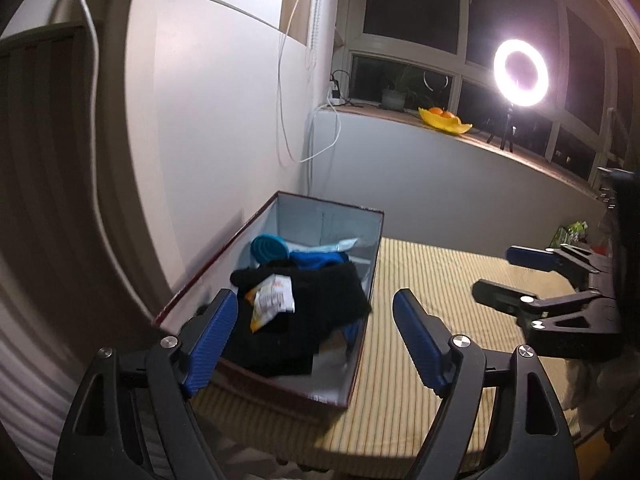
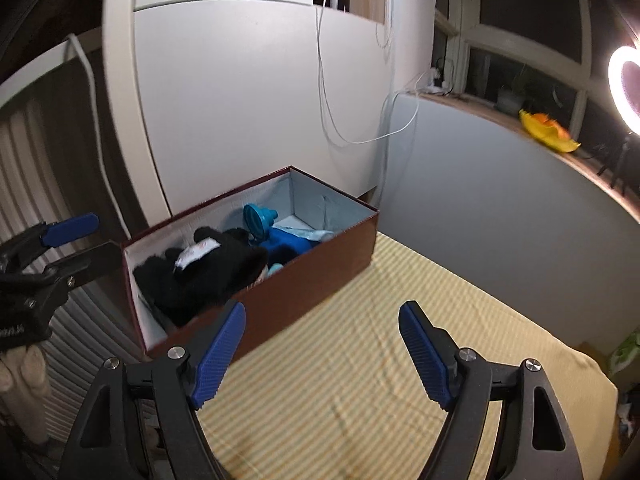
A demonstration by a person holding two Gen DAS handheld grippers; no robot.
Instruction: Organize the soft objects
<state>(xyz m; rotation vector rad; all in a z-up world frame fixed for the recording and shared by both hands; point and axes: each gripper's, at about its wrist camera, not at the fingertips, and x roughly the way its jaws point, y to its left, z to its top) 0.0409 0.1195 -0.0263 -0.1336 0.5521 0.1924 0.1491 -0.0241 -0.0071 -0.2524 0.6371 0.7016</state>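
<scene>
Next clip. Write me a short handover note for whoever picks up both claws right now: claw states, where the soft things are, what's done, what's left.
Left claw: open, empty, over the near end of the box.
Right claw: open, empty, over the striped mat beside the box.
Things: black cloth with its paper tag lies on top in the box; blue cloth and a teal funnel-like item sit behind it.
Done: the soft items in view are in the box.
Left: the mat shows nothing to collect; check outside the views, maybe tuck the black cloth flatter.

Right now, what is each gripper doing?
Left gripper: open, holding nothing, near the box.
Right gripper: open, holding nothing, over the mat.
</scene>
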